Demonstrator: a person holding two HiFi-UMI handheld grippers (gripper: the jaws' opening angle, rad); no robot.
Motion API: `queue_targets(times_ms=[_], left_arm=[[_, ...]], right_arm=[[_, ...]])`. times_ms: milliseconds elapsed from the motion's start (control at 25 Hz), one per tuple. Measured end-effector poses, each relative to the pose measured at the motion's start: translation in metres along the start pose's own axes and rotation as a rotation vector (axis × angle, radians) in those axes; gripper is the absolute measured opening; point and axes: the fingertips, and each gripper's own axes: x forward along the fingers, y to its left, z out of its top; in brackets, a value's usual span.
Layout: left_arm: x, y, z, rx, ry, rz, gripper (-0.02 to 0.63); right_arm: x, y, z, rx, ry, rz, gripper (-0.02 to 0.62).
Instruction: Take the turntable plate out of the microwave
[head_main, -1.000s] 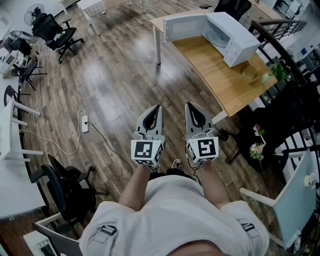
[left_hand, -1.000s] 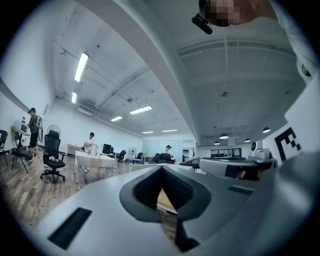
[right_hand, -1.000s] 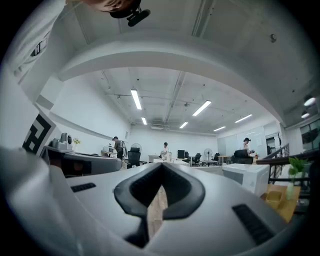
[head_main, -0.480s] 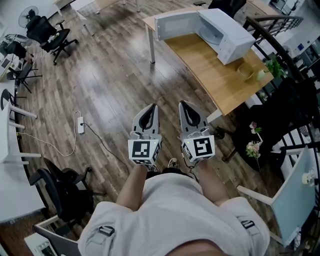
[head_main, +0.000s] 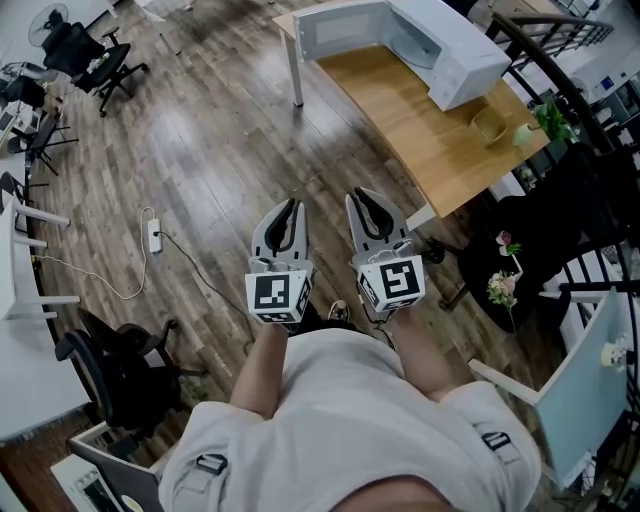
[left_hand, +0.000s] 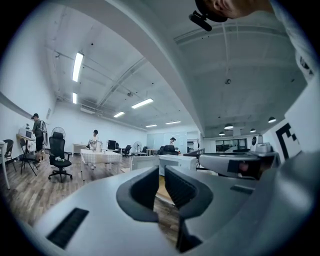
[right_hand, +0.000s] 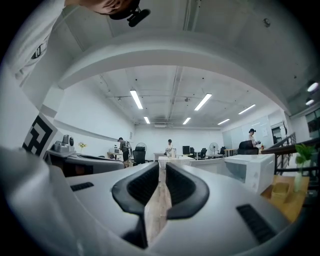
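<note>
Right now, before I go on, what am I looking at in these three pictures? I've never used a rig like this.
A person holds a tool in each hand: the left gripper and the right gripper. The head view looks down from a camera on the person's head. Each gripper view looks along that gripper's fingers. Both pairs of fingers are opening slightly, with nothing between them. Ahead, a wooden table carries a white microwave, its door open, and a small bowl.

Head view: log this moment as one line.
left claw: opening, empty | right claw: opening, empty | microwave: door open, on wooden table, far from claws
</note>
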Motion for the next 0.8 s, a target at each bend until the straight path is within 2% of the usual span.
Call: queue_targets(times_ms=[200,440,800], left_arm=[[0.020,0.001,-0.009,-0.020,0.029,-0.008,0.047],[0.060,0.007,-0.017,-0.026,0.035,-0.053,0.048],[0.153,0.066,-0.009,-0.039,0.027,-0.119,0.046]], right_arm=[[0.008,-0.017,-0.012,0.005,0.021,-0.012,0.044],[0.035,-0.040,-0.031,0.017,0.052,-0.043,0.044],[0.131,-0.071,-0.039,-0.010,0.070,-0.094,0.043]])
